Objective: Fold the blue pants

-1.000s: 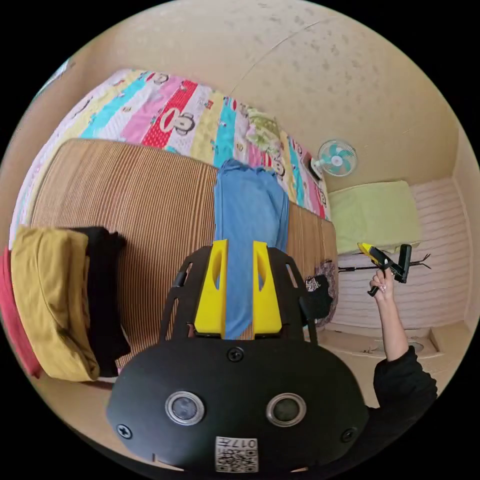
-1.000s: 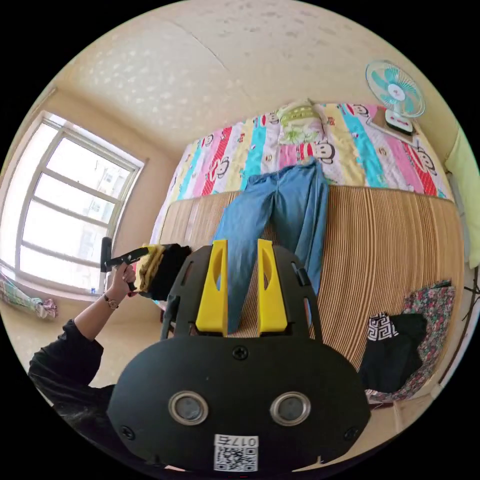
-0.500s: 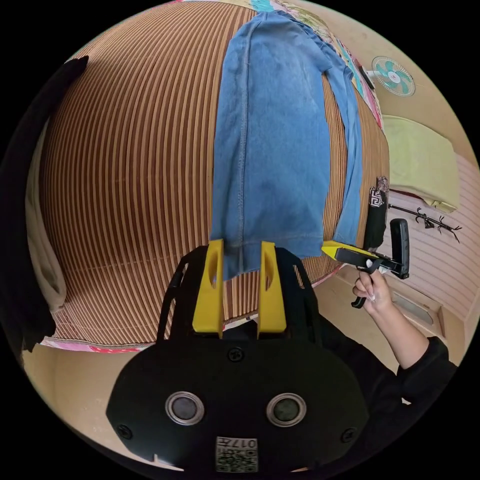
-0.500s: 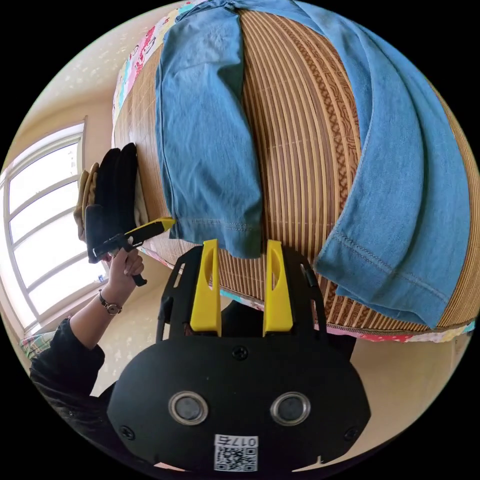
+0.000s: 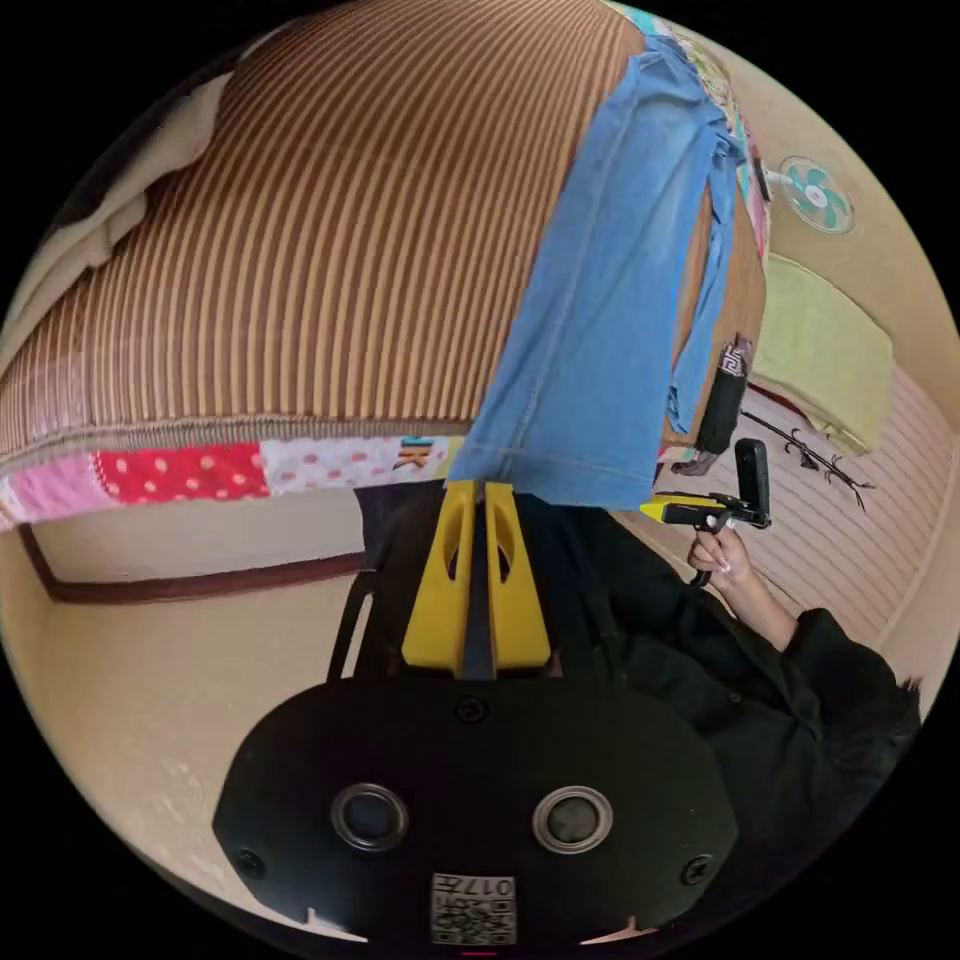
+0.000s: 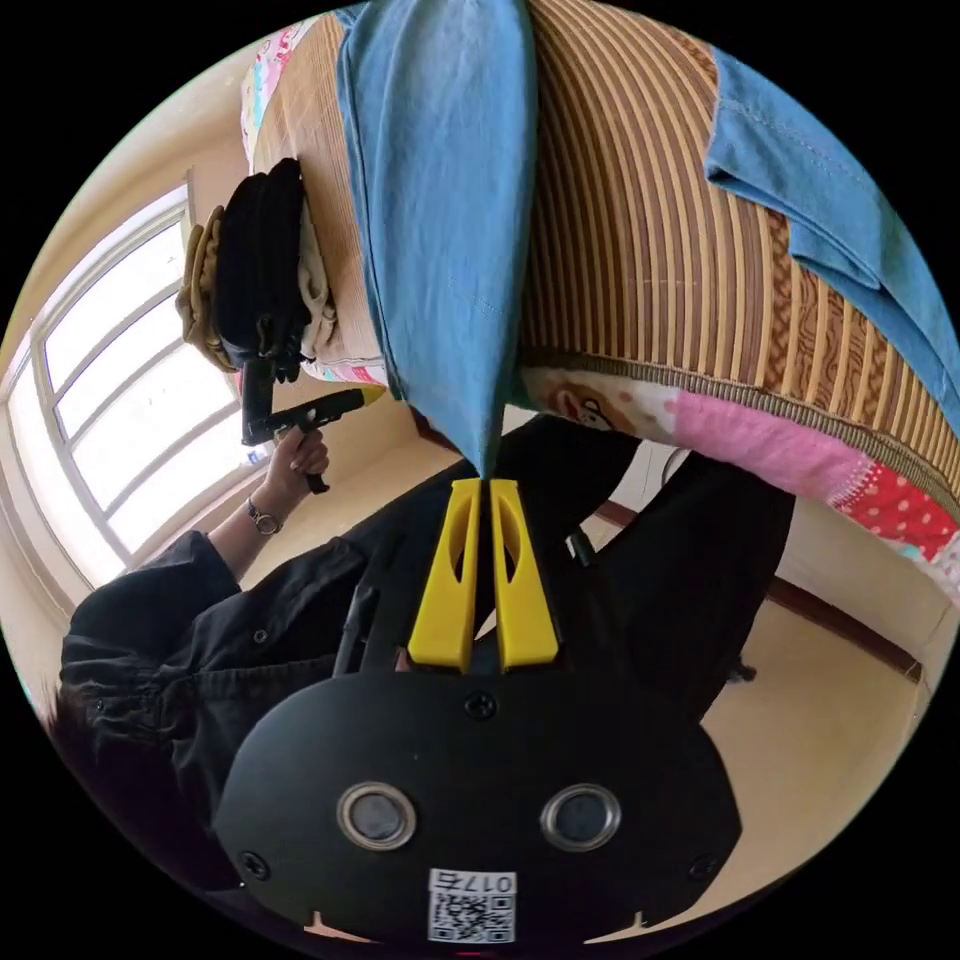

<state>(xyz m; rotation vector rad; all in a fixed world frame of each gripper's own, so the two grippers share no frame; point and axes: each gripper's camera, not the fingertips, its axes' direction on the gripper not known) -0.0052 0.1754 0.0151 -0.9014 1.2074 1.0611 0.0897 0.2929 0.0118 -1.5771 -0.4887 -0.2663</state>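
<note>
The blue pants [image 5: 600,330] lie along a striped mat [image 5: 300,250] on a bed, one leg reaching over the near edge. My left gripper [image 5: 478,487] is shut on one corner of that leg's hem. The right gripper [image 5: 648,510], held in a hand, meets the hem's other corner. In the right gripper view the same leg [image 6: 440,200] is pulled to a point between the shut jaws of my right gripper [image 6: 487,483]. The left gripper [image 6: 375,393] sits at the hem's far corner. The second leg [image 6: 820,200] lies crumpled on the mat [image 6: 640,200].
A stack of folded black and mustard clothes [image 6: 250,270] sits on the bed near a window [image 6: 130,400]. Dark patterned clothes [image 5: 725,400] hang at the bed's other end, below a wall fan [image 5: 815,195]. The person's black sleeve [image 6: 250,620] is close under the grippers.
Both grippers, open over the hem half a second ago, have shut on its two corners. Both cameras have dropped to the bed's edge, and the leg's end is now drawn past it.
</note>
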